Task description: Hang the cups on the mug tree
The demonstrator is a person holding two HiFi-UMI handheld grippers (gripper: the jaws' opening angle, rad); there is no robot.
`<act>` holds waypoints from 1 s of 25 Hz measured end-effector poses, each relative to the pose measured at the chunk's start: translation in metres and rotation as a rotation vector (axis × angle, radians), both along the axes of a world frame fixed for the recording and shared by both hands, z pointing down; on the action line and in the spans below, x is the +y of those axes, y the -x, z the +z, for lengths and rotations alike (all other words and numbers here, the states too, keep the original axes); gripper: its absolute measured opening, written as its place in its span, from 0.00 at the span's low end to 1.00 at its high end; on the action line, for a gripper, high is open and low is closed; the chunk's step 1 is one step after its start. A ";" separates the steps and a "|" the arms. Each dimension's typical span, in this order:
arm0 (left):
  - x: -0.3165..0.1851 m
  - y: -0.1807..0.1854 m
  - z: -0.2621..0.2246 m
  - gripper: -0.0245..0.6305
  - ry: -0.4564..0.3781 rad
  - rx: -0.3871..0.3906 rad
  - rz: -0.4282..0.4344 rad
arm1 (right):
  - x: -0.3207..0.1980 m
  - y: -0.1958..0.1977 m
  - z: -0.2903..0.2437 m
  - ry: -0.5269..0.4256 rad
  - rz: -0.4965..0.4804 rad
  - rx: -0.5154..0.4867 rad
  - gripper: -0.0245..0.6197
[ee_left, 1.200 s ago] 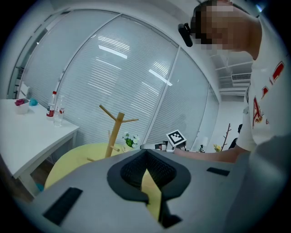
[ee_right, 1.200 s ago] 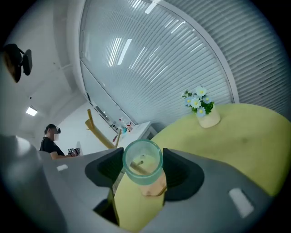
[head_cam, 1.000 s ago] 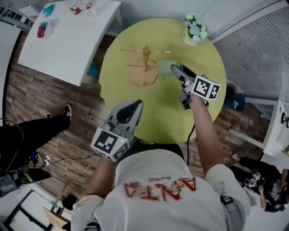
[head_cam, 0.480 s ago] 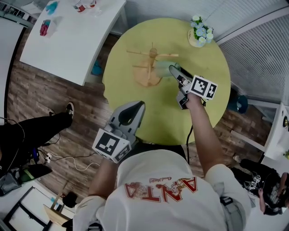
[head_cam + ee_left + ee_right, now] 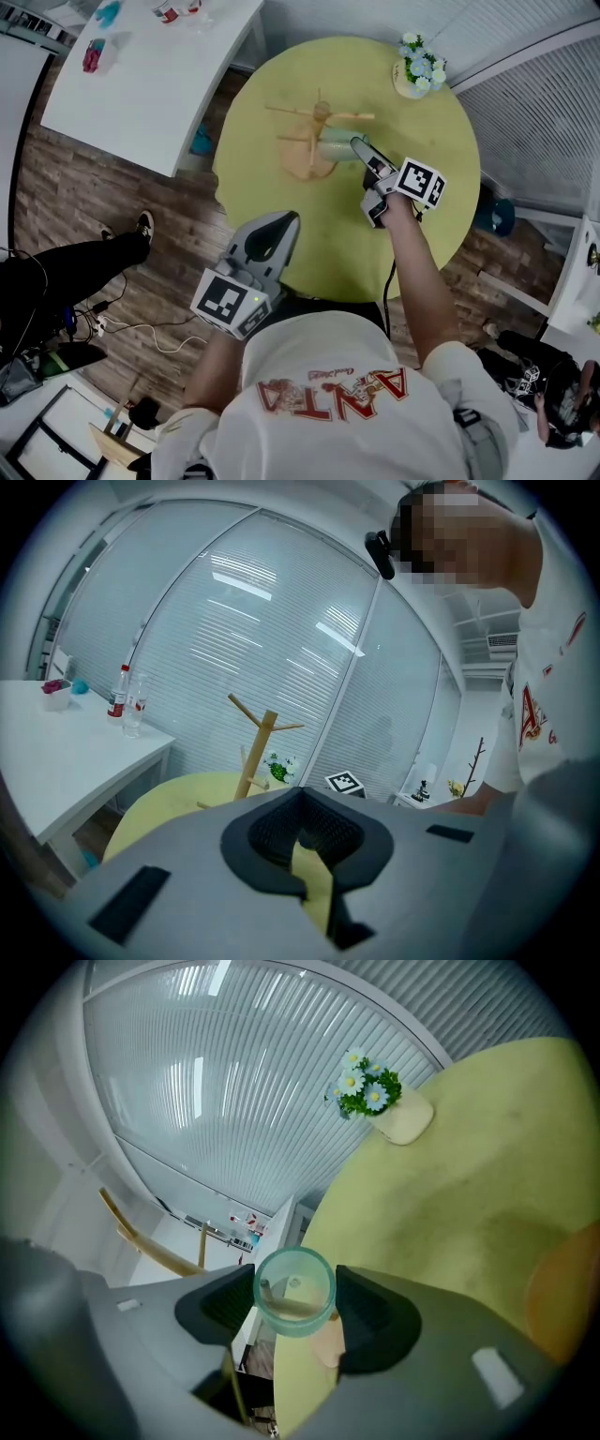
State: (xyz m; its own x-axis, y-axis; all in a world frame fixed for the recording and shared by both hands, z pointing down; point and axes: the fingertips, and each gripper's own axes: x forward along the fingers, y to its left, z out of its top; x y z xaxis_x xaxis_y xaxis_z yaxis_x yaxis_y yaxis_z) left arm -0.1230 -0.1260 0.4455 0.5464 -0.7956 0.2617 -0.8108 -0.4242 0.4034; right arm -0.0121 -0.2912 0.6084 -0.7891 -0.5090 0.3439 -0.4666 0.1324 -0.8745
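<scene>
The wooden mug tree [image 5: 315, 141] stands on the far half of the round yellow table [image 5: 412, 244]. My right gripper [image 5: 360, 148] is shut on a translucent green cup [image 5: 336, 148], which lies on its side right against the tree's right branches. In the right gripper view the cup [image 5: 315, 1277] sits end-on between the black pads of that gripper [image 5: 295, 1307], and a wooden peg shows through it. Other branches [image 5: 141, 1237] reach out at the left. My left gripper [image 5: 283, 219] hovers at the table's near edge, shut and empty. From it [image 5: 305, 844] the tree [image 5: 259, 746] shows ahead.
A small pot of flowers [image 5: 416, 73] stands at the table's far right edge. A white table [image 5: 141, 94] with bottles and small items is at the far left. A person's black-clad leg [image 5: 75, 272] and cables lie on the wooden floor at left.
My right gripper has carried the green cup leftward, from a gap beside the mug tree to right against its branches. The left gripper has stayed put.
</scene>
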 end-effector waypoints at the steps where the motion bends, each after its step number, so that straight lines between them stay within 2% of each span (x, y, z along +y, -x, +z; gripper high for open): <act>1: 0.000 0.000 0.001 0.05 0.001 -0.001 -0.001 | 0.000 0.000 0.001 -0.004 0.001 -0.001 0.45; 10: 0.002 0.000 0.000 0.05 0.000 -0.003 0.002 | -0.001 -0.005 -0.010 -0.085 0.002 0.028 0.50; 17: 0.003 -0.005 -0.010 0.05 -0.019 0.006 0.006 | 0.019 -0.045 -0.061 -0.310 0.026 0.229 0.49; 21: 0.000 -0.012 -0.023 0.05 -0.052 0.016 0.017 | 0.046 -0.065 -0.104 -0.446 0.048 0.283 0.25; 25: 0.000 -0.023 -0.037 0.05 -0.080 0.018 0.033 | 0.074 -0.080 -0.143 -0.566 0.056 0.349 0.10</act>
